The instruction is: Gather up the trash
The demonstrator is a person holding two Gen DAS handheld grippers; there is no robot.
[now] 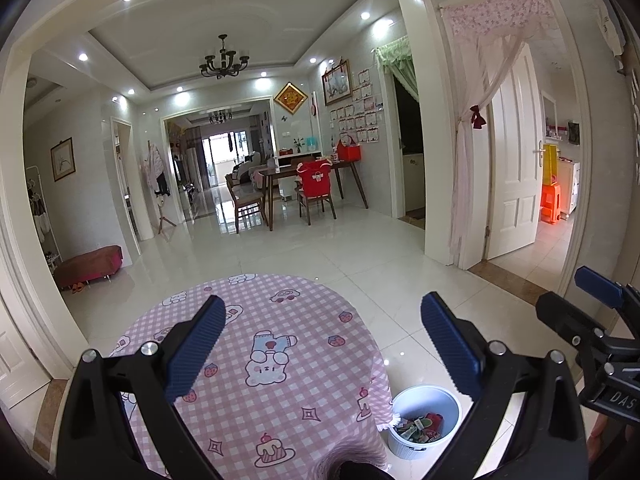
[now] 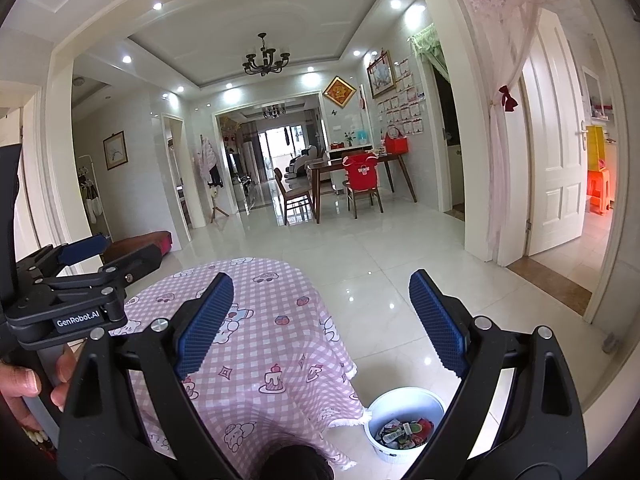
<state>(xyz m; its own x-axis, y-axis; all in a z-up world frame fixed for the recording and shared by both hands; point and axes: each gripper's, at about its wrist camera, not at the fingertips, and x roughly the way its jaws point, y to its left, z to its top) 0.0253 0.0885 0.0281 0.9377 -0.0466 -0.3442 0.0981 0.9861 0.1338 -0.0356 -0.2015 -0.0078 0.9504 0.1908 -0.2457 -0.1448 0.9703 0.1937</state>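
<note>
A white trash bin point(image 1: 424, 420) point(image 2: 404, 426) stands on the floor at the right foot of the round table; several crumpled wrappers point(image 1: 420, 428) point(image 2: 406, 429) lie inside it. My left gripper point(image 1: 324, 348) hangs open above the pink checked tablecloth point(image 1: 280, 360), nothing between its fingers. My right gripper point(image 2: 324, 322) is open too, empty, above the table's right edge and the bin. The right gripper also shows at the right edge of the left wrist view point(image 1: 592, 304); the left gripper shows at the left of the right wrist view point(image 2: 84, 264), held by a hand point(image 2: 24, 384).
The pink tablecloth point(image 2: 256, 344) bears cartoon prints and no loose items in view. Glossy white floor tiles point(image 1: 320, 252) stretch to a dining table with chairs point(image 1: 308, 184). A red bench point(image 1: 88, 266) stands left, an open white door point(image 1: 516, 168) right.
</note>
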